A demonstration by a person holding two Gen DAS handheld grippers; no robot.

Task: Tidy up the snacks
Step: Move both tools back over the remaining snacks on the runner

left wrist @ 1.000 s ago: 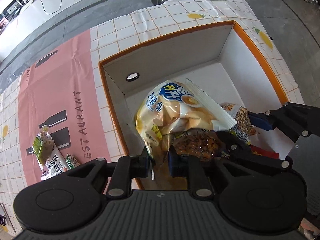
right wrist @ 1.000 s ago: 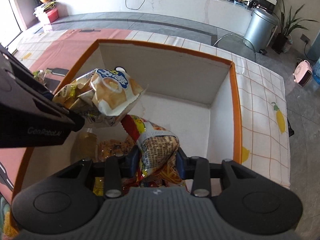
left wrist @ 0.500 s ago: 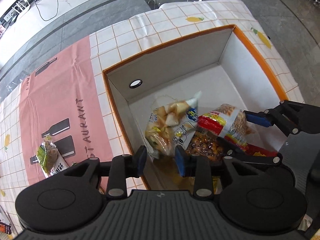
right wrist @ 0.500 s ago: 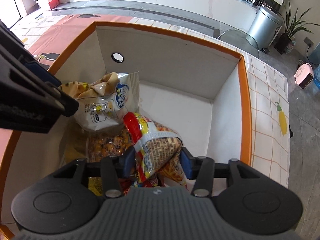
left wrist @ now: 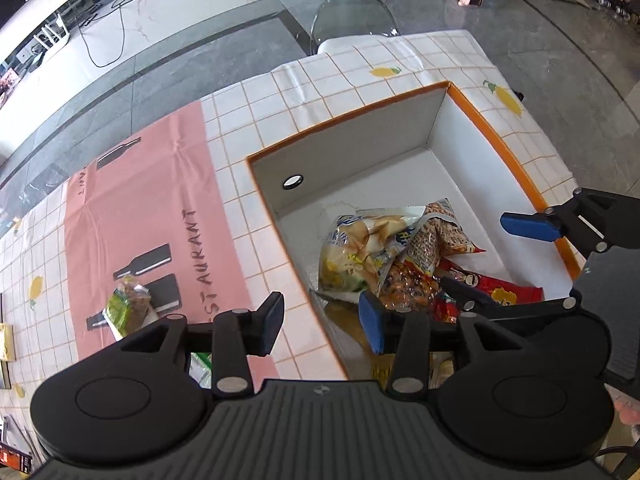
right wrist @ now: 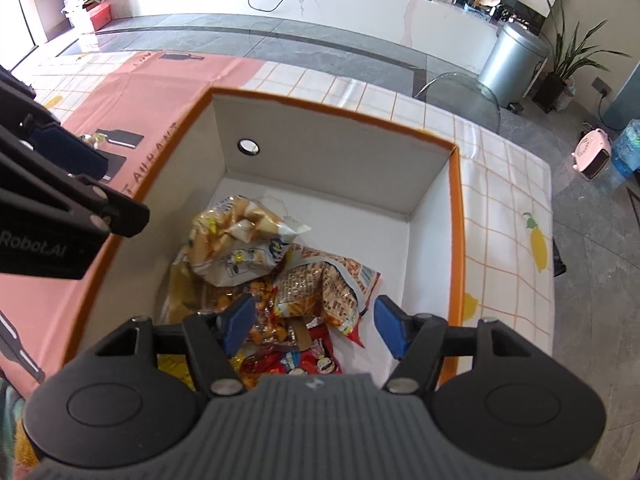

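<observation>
Where tiles end, pink tablecloth (left wrist: pixel 152 216), grey floor (left wrist: pixel 532 24).

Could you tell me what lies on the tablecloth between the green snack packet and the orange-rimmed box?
Nothing: in the left wrist view, only bare pink cloth printed with dark letters separates the green snack packet from the orange-rimmed box.

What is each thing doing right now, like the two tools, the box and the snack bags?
Left tool: open, empty, jaws just opened.
Right tool: open, empty, jaws just opened.
Box: open-topped, partly filled.
Yellow bag: lying in the box, crumpled.
Red bag: lying in the box beside the yellow bag.
Green bag: lying on the pink mat, outside the box.
</observation>
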